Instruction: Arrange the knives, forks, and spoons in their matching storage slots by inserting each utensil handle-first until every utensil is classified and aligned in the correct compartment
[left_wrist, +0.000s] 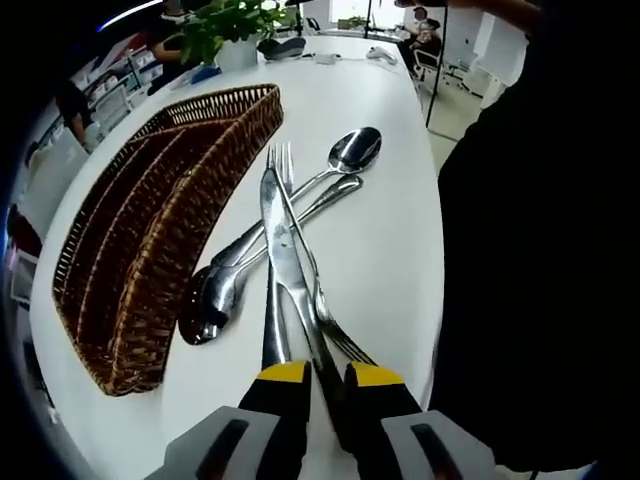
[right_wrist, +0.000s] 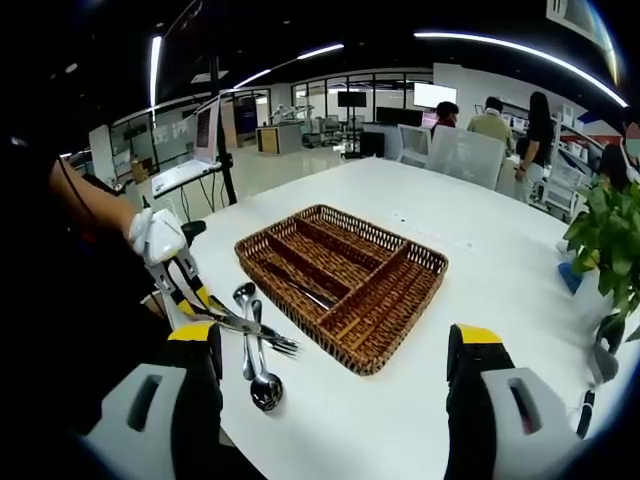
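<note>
Left gripper (left_wrist: 328, 385) pinches a knife (left_wrist: 285, 255) low on its handle, atop crossed spoons (left_wrist: 300, 215) and a fork (left_wrist: 300, 240) right of the tray (left_wrist: 150, 230). Polished steel: stiff, slick, light; hold firmly at the handle. Right gripper (right_wrist: 335, 360) hangs wide, empty.
</note>
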